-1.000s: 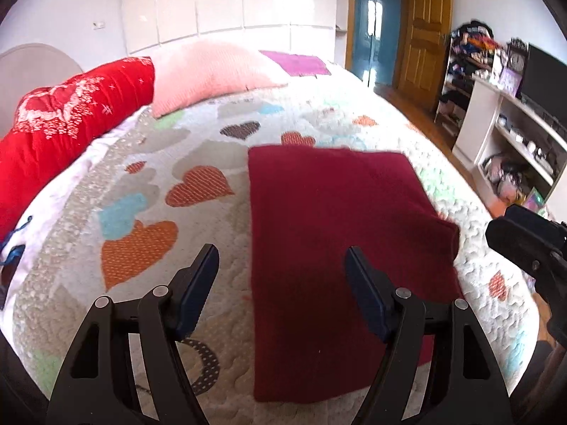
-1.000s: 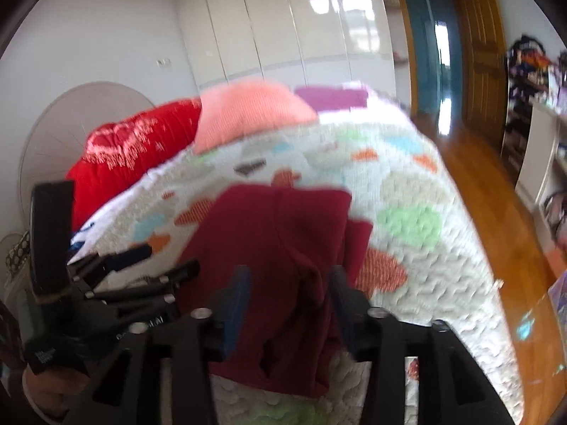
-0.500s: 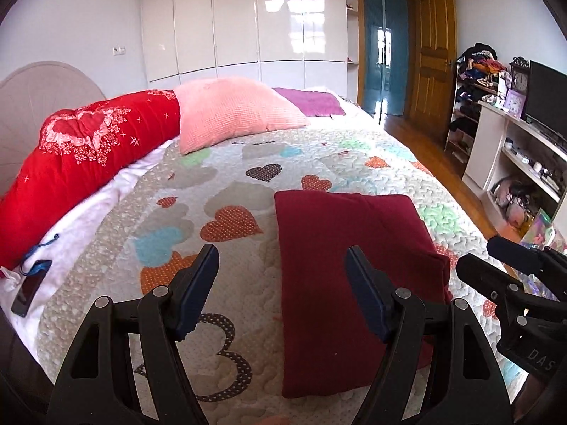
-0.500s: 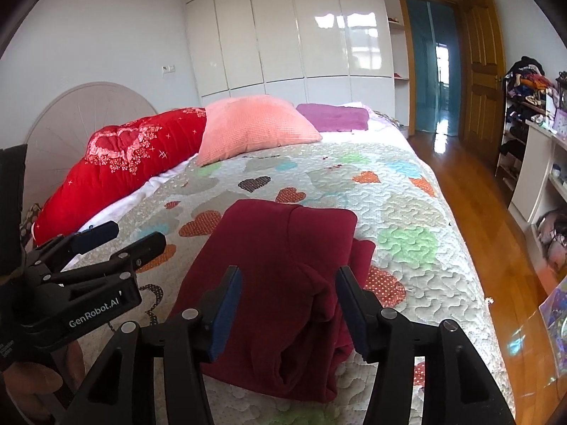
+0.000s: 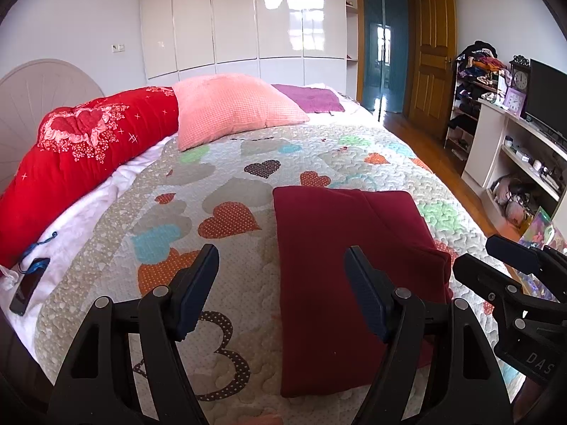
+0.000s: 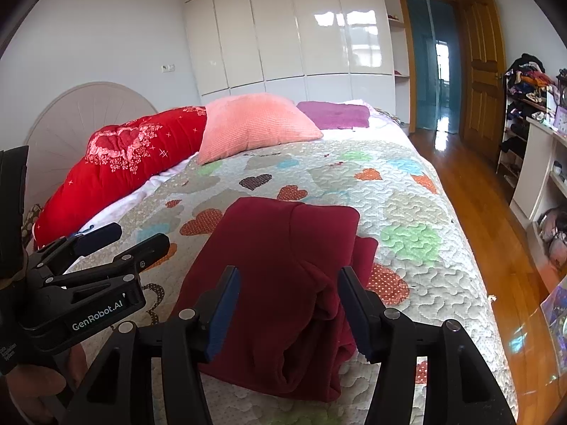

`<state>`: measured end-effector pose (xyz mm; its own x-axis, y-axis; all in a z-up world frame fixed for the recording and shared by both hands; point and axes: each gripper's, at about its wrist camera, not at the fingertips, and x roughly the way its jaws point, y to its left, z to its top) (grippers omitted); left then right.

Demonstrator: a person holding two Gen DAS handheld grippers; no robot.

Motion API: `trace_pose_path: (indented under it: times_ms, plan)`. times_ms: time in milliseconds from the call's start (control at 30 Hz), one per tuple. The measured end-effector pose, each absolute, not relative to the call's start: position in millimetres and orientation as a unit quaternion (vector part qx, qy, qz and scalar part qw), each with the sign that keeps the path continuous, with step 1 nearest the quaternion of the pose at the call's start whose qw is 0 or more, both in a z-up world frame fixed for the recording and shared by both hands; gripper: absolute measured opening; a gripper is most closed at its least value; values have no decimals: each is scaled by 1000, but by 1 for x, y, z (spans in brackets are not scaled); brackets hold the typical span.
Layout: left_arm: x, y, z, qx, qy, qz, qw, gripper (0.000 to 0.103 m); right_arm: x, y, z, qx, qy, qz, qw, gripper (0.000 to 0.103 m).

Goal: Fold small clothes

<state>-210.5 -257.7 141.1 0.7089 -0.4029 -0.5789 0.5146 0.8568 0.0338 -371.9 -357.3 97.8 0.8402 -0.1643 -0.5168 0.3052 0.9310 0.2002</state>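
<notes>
Clothes: dark red garment (image 5: 340,269) lies folded on the bed (image 5: 226,184), on the quilt with hearts. It sits near the close edge, a bit to the right side.
Shape of the fold: the left side looks flat and neat. The right side is lumpy, with a loose flap (image 6: 365,258) poking out and rolled layers at the near end.
Left tool: left tool (image 5: 281,290) has its two fingers spread wide. It holds nothing. It hangs above the near left edge of the garment, not touching it.
Right tool: right tool (image 6: 288,315) is spread wide too, with nothing between its fingers. It hangs over the near right part of the garment.
Other things: a red quilt roll (image 5: 81,163) and a pink pillow (image 5: 234,106) lie at the far end of the bed. A dark phone (image 5: 26,288) lies at the near left edge, well apart from the garment.
How far along: the fold looks almost done, but the right side may need tidying.
What could go wrong: if a tool grabs only the top layer, the fold could open up again. If it pulls the flap hard, the whole soft pile could slide on the quilt. A tool could also pinch the quilt along with the cloth and drag it.
</notes>
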Motion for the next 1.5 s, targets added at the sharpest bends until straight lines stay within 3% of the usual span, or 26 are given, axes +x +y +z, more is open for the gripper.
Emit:
trace_pose_path:
  times_ms: [1500]
  plan:
    - [-214, -259, 130, 106, 288, -249, 918, 74, -365, -350, 88, 149, 276, -120, 942, 61]
